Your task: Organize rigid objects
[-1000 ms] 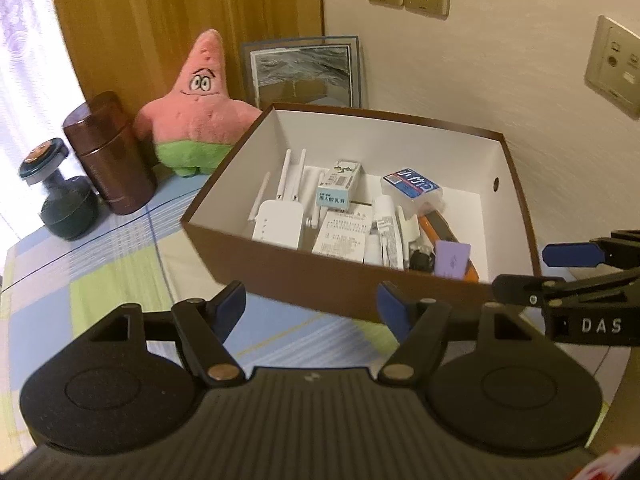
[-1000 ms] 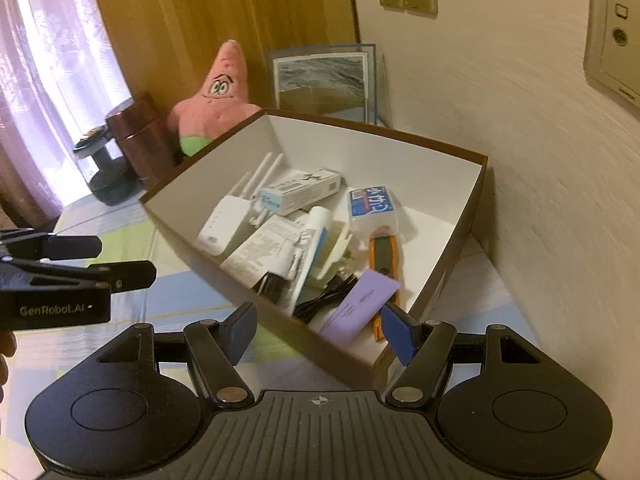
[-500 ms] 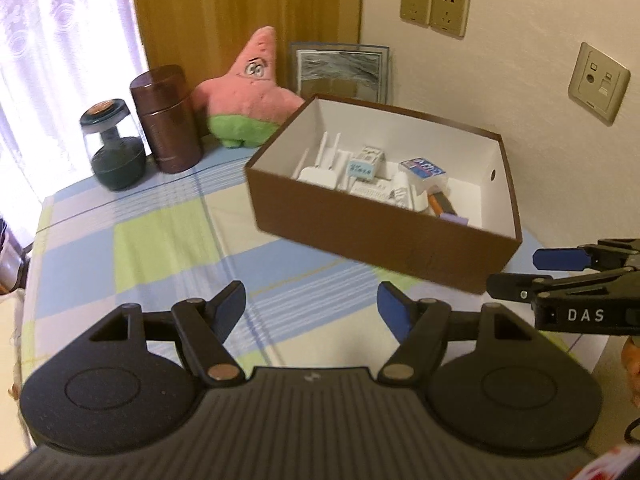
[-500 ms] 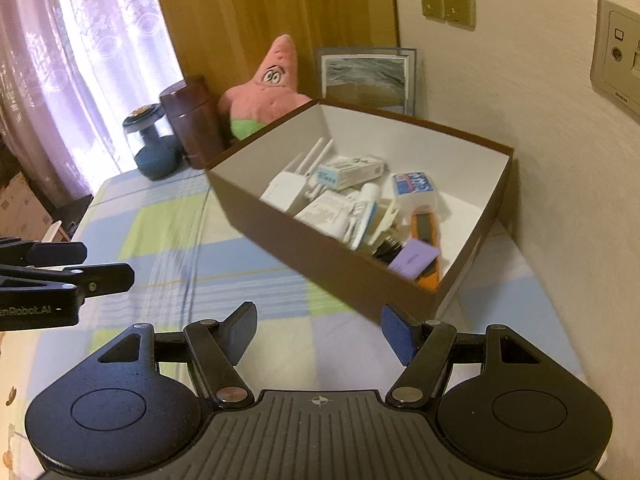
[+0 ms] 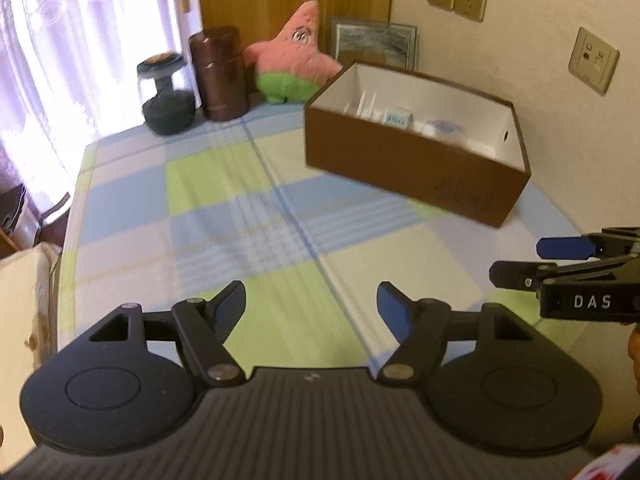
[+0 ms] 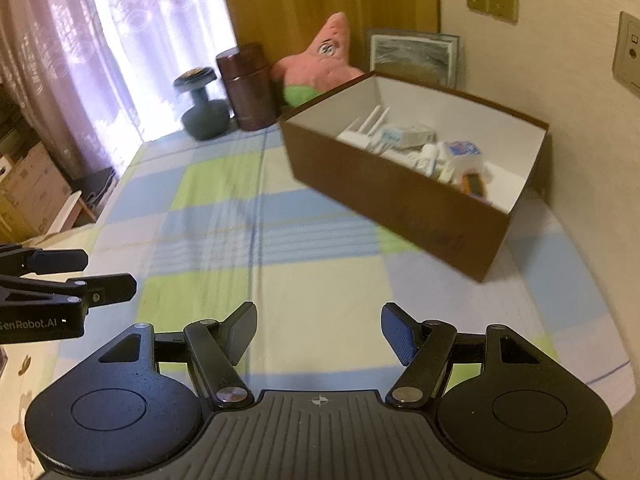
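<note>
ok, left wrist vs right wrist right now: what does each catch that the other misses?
Left wrist only: the hole in the brown box's end wall, and print on its outer side. Right wrist only: the orange tool inside the box, and cardboard cartons past the table edge. Both: brown box, pink starfish plush, dumbbell, brown canister, both grippers open.

Both grippers are matte black with ribbed bodies, round side discs and silver pivot screws. The fingers [image 5: 394, 311] carry blue pads (white "DAS" and "GenRobot.AI" lettering marks their sides).
</note>
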A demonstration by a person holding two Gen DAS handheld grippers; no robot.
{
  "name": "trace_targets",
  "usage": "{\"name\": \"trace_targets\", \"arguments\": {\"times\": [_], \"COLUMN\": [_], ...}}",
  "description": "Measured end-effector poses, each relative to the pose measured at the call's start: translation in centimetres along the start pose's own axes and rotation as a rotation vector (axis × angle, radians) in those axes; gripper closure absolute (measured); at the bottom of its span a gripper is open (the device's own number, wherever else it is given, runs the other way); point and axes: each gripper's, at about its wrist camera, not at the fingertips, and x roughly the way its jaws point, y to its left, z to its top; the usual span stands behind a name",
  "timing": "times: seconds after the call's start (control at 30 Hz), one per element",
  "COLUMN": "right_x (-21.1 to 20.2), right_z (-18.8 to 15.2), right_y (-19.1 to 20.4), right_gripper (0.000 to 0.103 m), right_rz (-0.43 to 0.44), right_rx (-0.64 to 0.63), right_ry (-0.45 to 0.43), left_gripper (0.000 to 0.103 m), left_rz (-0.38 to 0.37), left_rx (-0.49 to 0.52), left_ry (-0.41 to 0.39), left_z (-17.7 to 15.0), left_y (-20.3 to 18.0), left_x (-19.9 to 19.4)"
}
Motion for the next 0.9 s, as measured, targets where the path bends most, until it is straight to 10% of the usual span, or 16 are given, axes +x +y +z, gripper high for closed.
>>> {"name": "trace_targets", "arguments": {"times": [0.9], "right_x": [-2.4], "right_z": [-8.8], "right_y": [9.0], "right_gripper": [0.037], "right_rz": [0.051], "right_rx": [-0.066], "right_ry": [0.081], "left_gripper": [0.034], "left_rz": [0.07], "left_rx": [-0.085], "left_ry": [0.059], "left_z": [-10.7], "left_y": [4.2], "left_x": [-6.9]}}
